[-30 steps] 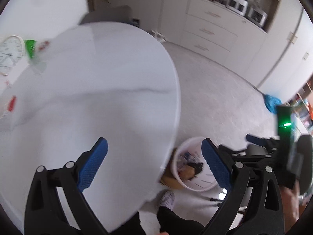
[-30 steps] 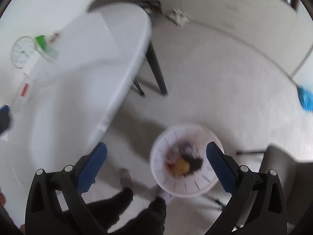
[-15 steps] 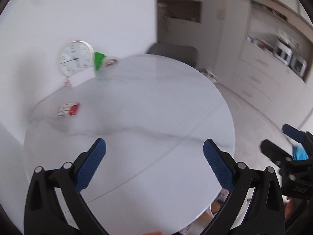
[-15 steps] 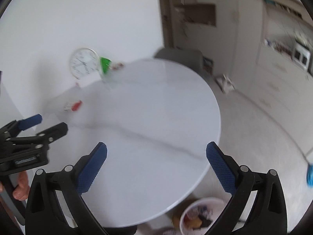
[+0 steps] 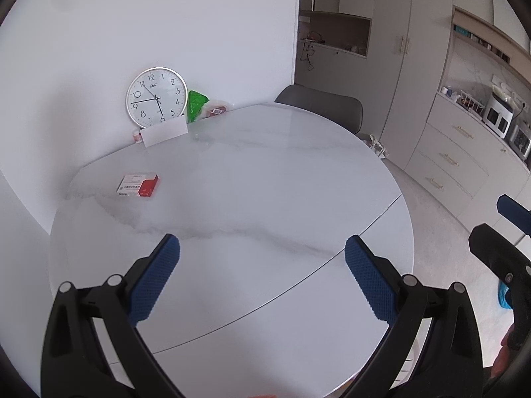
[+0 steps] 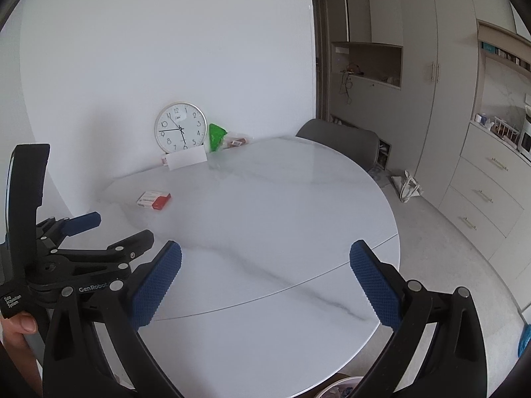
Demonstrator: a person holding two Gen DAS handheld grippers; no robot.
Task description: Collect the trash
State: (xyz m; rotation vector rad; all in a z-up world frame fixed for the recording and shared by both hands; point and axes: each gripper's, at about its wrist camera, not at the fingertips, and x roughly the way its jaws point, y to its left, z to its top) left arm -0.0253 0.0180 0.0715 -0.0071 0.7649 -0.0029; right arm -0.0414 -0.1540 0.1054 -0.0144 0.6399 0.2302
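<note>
The white bin [image 6: 335,388] is cut off by the bottom edge, its contents unclear.

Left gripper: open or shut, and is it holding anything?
Open and empty: the left gripper has its blue pads spread wide, with only bare table showing between them.

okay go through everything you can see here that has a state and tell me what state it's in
left hand-held gripper: open, empty.
right hand-held gripper: open, empty.
red and white box: closed, lying flat on the table.
clock: upright against the wall.
green bag: crumpled beside the clock.
drawers: shut.
</note>
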